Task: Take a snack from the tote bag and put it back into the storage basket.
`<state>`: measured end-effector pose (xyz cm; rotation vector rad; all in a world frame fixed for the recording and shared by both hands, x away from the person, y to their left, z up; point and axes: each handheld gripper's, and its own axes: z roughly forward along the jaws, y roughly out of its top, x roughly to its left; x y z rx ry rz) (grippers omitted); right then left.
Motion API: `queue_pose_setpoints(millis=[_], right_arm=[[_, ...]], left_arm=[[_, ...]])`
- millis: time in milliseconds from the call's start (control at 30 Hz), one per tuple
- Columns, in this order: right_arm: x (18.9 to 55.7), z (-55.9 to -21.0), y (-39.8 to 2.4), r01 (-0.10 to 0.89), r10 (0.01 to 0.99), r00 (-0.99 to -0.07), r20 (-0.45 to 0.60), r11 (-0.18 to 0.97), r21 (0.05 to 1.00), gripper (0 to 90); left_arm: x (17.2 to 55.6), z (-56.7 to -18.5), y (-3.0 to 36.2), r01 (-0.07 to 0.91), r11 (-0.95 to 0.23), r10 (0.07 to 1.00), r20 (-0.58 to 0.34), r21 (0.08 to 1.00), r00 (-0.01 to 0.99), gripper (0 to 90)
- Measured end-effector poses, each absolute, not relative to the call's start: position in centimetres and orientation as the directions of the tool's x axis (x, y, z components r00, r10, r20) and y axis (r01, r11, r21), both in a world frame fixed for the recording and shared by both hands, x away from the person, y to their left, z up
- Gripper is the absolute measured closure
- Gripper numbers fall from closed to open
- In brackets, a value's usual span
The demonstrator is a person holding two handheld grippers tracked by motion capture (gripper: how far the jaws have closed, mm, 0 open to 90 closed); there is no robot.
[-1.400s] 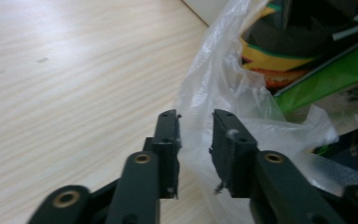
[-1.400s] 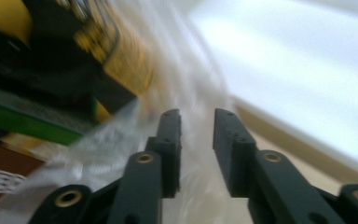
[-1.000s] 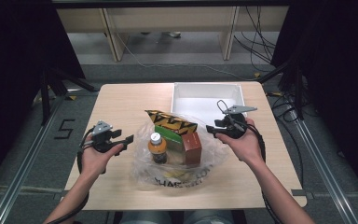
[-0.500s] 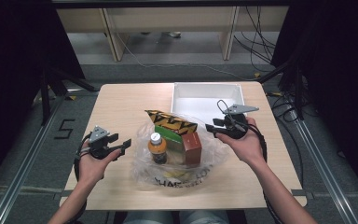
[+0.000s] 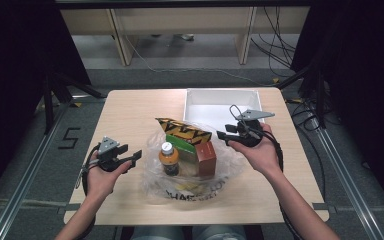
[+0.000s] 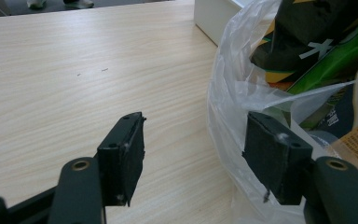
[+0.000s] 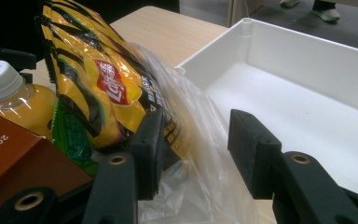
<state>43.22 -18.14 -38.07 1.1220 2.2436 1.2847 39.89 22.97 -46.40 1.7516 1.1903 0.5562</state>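
Both hand-held grippers hold place – right hand-held gripper (image 5: 223, 135) reopening beside bag (image 5: 190, 187)

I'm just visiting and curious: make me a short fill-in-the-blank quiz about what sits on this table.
1. The snacks and the drink sit inside a clear ____ bag.
2. The bottle of orange drink has a ____ cap.
3. Behind the bag stands an empty tray coloured ____.
4. The chips packet is yellow and ____.

Missing words: plastic; white; white; black
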Motion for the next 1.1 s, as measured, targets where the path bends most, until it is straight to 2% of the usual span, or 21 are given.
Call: queue_pose_setpoints(millis=[67, 300, 400, 433, 633, 1100], right_arm=[[43.5, -38.3, -18.3, 0.44, 0.748, -0.658, 0.079, 0.298, 0.847, 55.8], [43.5, -37.8, -18.3, 0.473, 0.754, -0.644, 0.13, 0.258, 0.842, 55.3], [43.8, -37.5, -18.2, 0.445, 0.746, -0.655, 0.117, 0.256, 0.858, 55.9], [43.5, -37.2, -18.0, 0.477, 0.75, -0.645, 0.145, 0.248, 0.843, 56.0], [43.4, -36.5, -17.1, 0.428, 0.72, -0.682, 0.129, 0.25, 0.868, 57.2], [43.4, -35.4, -16.0, 0.407, 0.689, -0.713, 0.127, 0.261, 0.875, 57.8]], left_arm=[[40.0, -46.4, 22.9, 0.482, -0.112, 0.893, -0.125, 0.869, 0.432, 37.4], [39.9, -46.4, 22.8, 0.481, -0.108, 0.89, -0.131, 0.87, 0.436, 37.2], [39.9, -46.5, 22.8, 0.485, -0.105, 0.889, -0.137, 0.868, 0.437, 36.8], [39.9, -46.5, 22.8, 0.485, -0.104, 0.888, -0.139, 0.868, 0.439, 36.8], [39.8, -46.3, 22.6, 0.48, -0.107, 0.888, -0.134, 0.871, 0.441, 36.7], [39.8, -46.1, 22.7, 0.469, -0.107, 0.889, -0.127, 0.877, 0.44, 36.5]])
